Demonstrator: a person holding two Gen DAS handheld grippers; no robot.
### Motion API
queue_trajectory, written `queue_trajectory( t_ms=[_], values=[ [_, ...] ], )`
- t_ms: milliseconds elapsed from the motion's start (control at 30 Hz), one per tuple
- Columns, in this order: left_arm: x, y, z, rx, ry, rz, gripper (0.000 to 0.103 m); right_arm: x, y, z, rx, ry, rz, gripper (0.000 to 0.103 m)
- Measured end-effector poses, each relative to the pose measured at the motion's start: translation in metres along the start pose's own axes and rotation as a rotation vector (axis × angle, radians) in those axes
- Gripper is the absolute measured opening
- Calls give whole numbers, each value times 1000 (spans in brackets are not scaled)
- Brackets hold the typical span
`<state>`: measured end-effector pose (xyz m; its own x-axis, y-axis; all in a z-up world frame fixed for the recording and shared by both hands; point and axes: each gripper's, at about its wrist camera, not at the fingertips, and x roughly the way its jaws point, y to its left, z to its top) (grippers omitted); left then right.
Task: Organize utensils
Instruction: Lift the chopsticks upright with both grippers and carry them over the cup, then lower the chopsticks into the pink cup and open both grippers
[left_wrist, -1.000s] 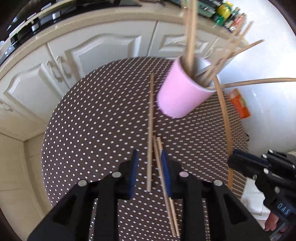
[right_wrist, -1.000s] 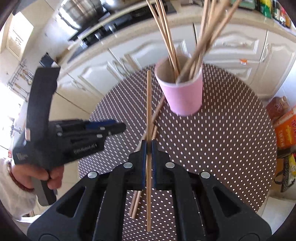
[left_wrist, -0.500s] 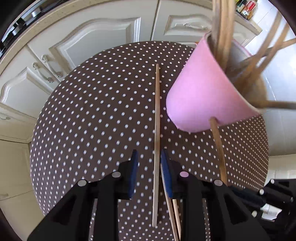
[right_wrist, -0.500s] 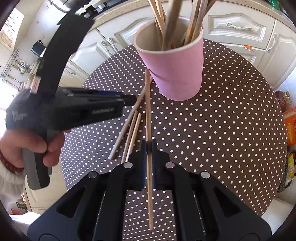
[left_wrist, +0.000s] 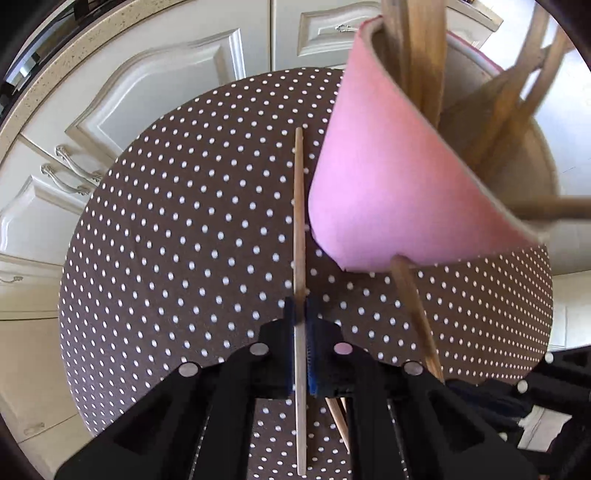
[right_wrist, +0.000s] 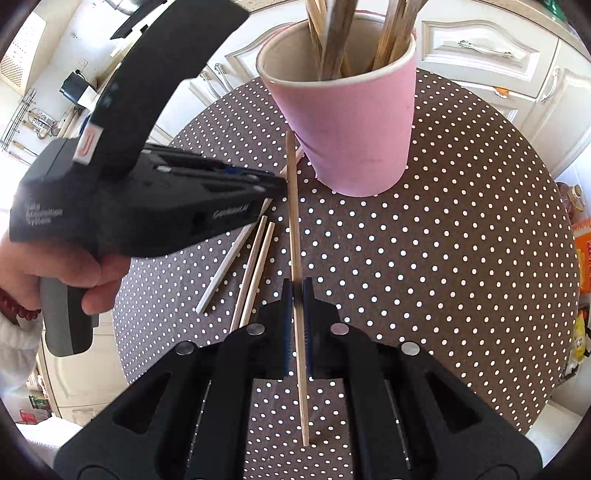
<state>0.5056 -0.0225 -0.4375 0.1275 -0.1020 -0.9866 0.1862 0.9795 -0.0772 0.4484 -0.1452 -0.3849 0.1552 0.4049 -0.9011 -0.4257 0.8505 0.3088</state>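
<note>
While I am working over the round dotted table (left_wrist: 166, 229), everything is spreading out ahead of my two tools. Just ahead and right of my left hand-held gripper (left_wrist: 301, 343) the pink cup (left_wrist: 388, 192) is standing, already bristling with wooden sticks, so I judge it to be the collecting place. My left hand-held gripper is pinching shut on one long chopstick (left_wrist: 298, 221), gripping it low down so most of its length is pointing forward, beside the cup's wall. My right hand-held gripper (right_wrist: 297, 325) is likewise clamping shut on a second chopstick (right_wrist: 293, 206), its tip aiming toward the cup's foot. Left of that gripper, three loose sticks (right_wrist: 255, 258), one white, are lying on the cloth, awaiting collection.
</note>
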Motion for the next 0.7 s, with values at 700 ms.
queue_trajectory(
  t_ms=[700],
  values=[
    [-154,26,-52,-106,-585,-156,6,-120,38,24,-59,-303,80,6]
  ],
)
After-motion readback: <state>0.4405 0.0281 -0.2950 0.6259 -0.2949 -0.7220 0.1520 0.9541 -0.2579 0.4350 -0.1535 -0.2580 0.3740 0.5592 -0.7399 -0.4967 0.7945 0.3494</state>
